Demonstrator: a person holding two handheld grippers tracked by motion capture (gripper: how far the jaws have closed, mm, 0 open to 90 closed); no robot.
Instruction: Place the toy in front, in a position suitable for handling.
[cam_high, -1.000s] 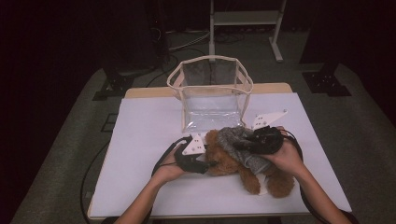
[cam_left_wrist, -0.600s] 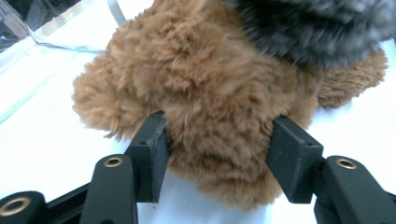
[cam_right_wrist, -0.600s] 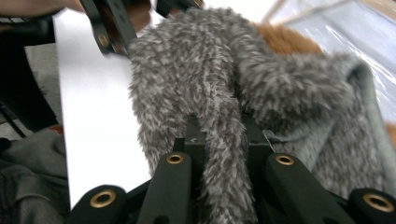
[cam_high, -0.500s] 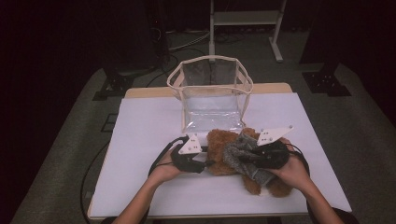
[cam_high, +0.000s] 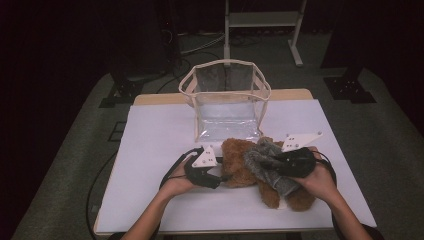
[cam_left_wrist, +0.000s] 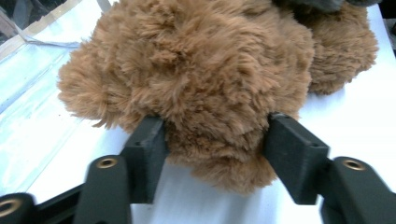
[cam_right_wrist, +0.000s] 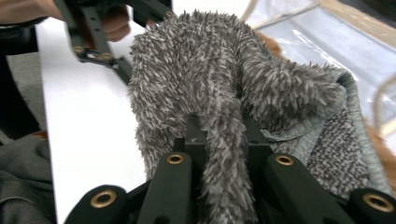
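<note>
A brown teddy bear (cam_high: 239, 169) lies on the white table (cam_high: 160, 130) in front of me. My left gripper (cam_high: 220, 176) is at its left end; in the left gripper view the jaws (cam_left_wrist: 217, 140) have just been opening, and both pads still press into the fur of the bear (cam_left_wrist: 196, 70) between them. My right gripper (cam_high: 274, 162) is shut on a fold of a grey fuzzy knitted garment (cam_high: 267, 167) that drapes over the bear's middle. In the right gripper view the grey garment (cam_right_wrist: 196, 70) bunches between and above the jaws (cam_right_wrist: 223, 128).
A clear plastic bag with a beige rim (cam_high: 227, 100) stands open just behind the bear, near the table's far edge. Bare white table lies to the left and at the front. Cables trail from both grippers.
My right hand has come a little nearer to me with the grey garment, which now sits lower over the bear. The left hand has stayed where it was.
</note>
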